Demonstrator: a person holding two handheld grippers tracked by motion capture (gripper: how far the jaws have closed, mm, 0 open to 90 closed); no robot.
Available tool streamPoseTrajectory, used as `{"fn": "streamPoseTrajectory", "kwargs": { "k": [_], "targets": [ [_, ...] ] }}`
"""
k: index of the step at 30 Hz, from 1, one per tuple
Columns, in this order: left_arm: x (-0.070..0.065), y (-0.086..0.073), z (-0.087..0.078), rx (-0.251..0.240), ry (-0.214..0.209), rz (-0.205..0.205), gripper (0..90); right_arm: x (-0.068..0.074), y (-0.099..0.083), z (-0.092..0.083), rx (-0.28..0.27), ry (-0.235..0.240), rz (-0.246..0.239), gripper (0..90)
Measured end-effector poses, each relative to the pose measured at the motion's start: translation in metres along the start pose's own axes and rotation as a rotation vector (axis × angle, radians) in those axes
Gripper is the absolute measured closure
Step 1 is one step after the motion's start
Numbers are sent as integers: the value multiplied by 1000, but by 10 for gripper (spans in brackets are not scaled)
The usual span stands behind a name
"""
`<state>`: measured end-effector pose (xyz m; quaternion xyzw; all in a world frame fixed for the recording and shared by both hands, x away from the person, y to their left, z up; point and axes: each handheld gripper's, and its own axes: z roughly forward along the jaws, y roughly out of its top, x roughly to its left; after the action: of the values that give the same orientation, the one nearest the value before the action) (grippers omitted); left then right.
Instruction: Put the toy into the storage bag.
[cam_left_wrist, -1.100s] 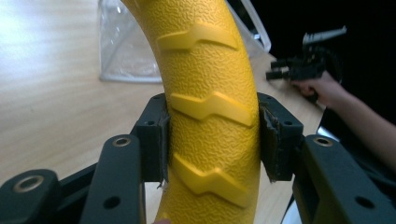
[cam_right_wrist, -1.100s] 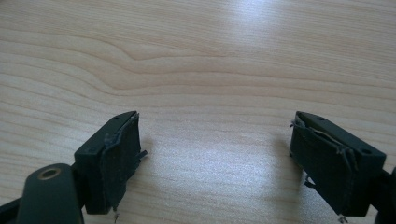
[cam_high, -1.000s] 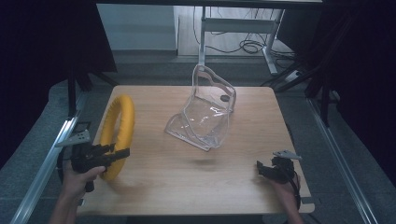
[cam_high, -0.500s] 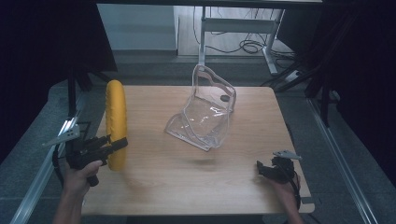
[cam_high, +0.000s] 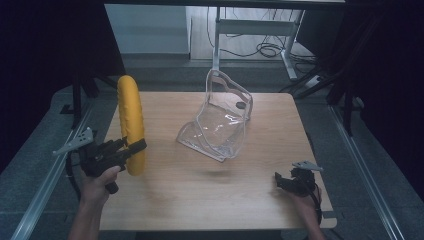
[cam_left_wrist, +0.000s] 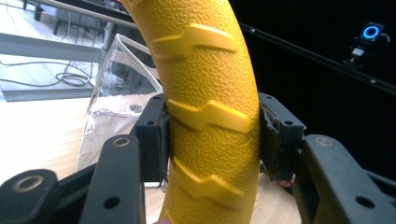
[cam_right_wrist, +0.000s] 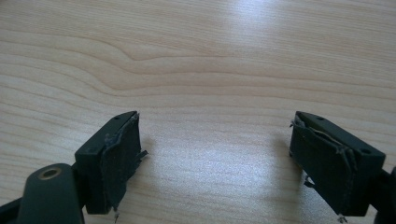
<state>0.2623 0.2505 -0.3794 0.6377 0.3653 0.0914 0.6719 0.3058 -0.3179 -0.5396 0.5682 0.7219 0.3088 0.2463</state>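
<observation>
Left hand-held gripper (cam_high: 131, 148) sits at the lower left of the high view, its two black jaws pinching a yellow ring (cam_high: 131, 122) across the ring's thickness. In the left gripper view the ring (cam_left_wrist: 210, 116), pebbled and ribbed, runs upright between the pads (cam_left_wrist: 156, 137), which press it on both sides. The ring stands on edge above the desk (cam_high: 220, 200), in the left third of the frame, its top pointing toward the far edge.

I judge the step in hand to be carrying the ring toward the clear plastic bag (cam_high: 220, 125), which stands open near the middle of the frame, well apart from the ring. To do it well, I would hold the pinch firm, since the ring is long and could swing about the pads. I would also keep it on edge, line it up with the bag's mouth, and approach slowly so the thin plastic does not fold over.

My left hand (cam_high: 100, 180) grips the handle from below, forearm entering from the bottom edge, jaws pointing right and slightly away. Right hand-held gripper (cam_high: 285, 181) rests low at the lower right near the desk's corner; its jaws (cam_right_wrist: 215, 163) are spread wide over bare wood, holding nothing.
</observation>
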Motion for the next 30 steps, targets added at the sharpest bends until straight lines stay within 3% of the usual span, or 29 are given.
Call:
{"fn": "streamPoseTrajectory", "kwargs": {
  "k": [12, 21, 30],
  "targets": [
    [-14, 5, 22, -34, 79, 59, 514, 0, 0, 0, 0, -1, 1, 168],
    [-31, 12, 44, -85, 65, 96, 514, 0, 0, 0, 2, 0, 5, 168],
    [-41, 19, 66, -100, 50, 129, 514, 0, 0, 0, 1, 1, 9, 169]
  ]
}}
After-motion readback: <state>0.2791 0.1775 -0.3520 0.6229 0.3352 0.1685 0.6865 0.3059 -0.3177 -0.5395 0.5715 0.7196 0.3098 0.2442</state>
